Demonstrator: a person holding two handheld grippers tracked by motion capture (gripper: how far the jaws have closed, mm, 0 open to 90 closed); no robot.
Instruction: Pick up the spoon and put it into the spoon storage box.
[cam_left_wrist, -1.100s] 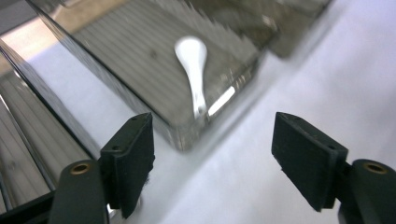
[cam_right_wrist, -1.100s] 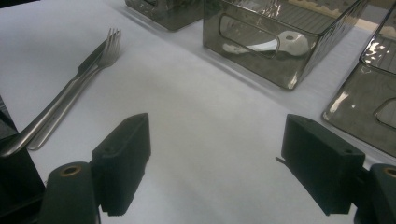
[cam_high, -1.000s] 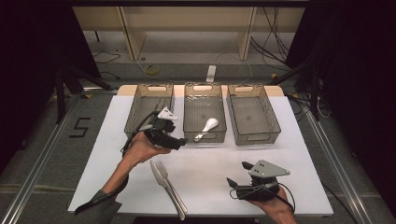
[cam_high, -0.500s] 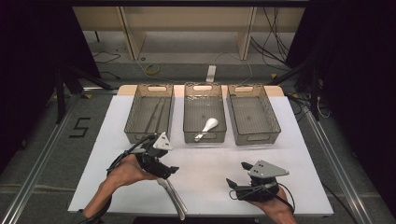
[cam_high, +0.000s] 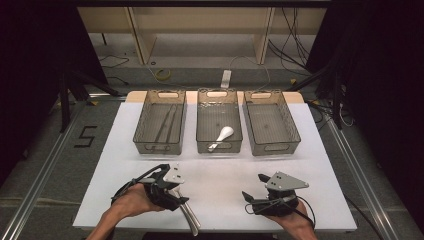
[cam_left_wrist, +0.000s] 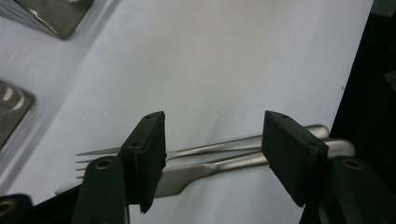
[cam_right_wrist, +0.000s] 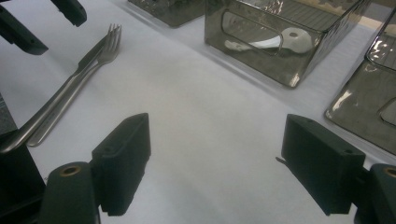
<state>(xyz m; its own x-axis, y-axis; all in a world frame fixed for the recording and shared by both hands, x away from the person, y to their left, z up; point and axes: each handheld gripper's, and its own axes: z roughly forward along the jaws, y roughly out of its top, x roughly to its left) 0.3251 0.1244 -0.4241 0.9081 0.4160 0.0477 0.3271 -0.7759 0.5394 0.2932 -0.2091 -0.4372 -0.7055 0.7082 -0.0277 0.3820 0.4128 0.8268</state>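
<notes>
1. Two pieces, fork (cam_left_wrist: 196, 150) and knife (cam_left_wrist: 224, 164), lie together on the table's (cam_high: 225, 172) near edge.
2. Left gripper (cam_left_wrist: 212, 156) straddles both handles, jaws apart and just been closing, not yet pinching.
3. Right gripper (cam_right_wrist: 212, 161) rests open over bare table.
4. Next, probably: drop lower, pinch one handle alone, lift toward a bin (cam_high: 160, 145).

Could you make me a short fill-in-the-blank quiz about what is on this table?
1. Behind the cutlery stand ____ clear plastic bins in a row.
2. The white spoon lies in the ____ bin.
3. The left hand-held gripper hangs with open jaws over a knife and a ____.
4. The right hand-held gripper has its jaws ____, with nothing between them.

Missing words: three; middle; fork; open
</notes>
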